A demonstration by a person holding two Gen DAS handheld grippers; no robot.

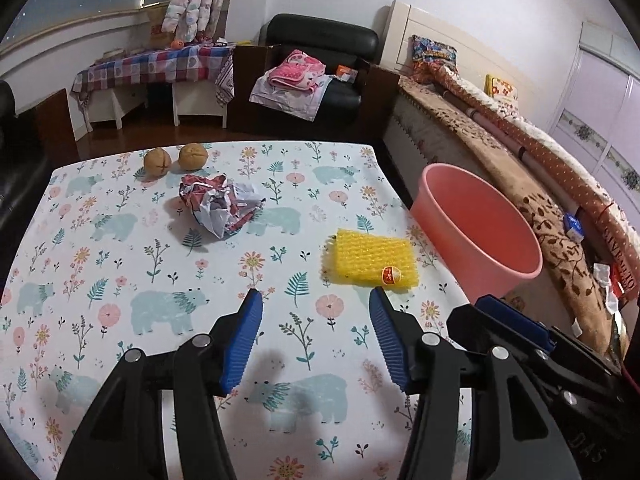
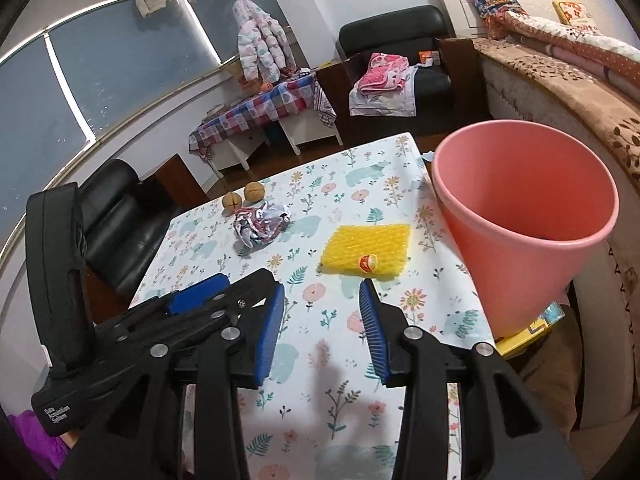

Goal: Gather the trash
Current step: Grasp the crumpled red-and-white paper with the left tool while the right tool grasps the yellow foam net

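A crumpled paper ball (image 1: 218,208) (image 2: 262,222) lies mid-table on the floral tablecloth (image 1: 120,248). Nearer me and to the right lies a yellow foam fruit net (image 1: 370,260) (image 2: 368,256) with a small red-orange sticker. A pink bin (image 1: 480,232) (image 2: 520,220) stands at the table's right edge, its mouth tilted toward me. My left gripper (image 1: 316,296) hovers open just short of the net, nothing between its blue pads. My right gripper (image 2: 322,288) is also open and empty, close beside the left one (image 2: 200,296), in front of the net and left of the bin.
Two brown round fruits (image 1: 158,160) (image 1: 193,156) sit at the table's far edge behind the paper. A bed (image 1: 520,152) runs along the right. A black armchair (image 1: 320,80) with folded cloth and a checked-cloth side table (image 1: 152,68) stand beyond. A yellow box (image 2: 532,328) lies under the bin.
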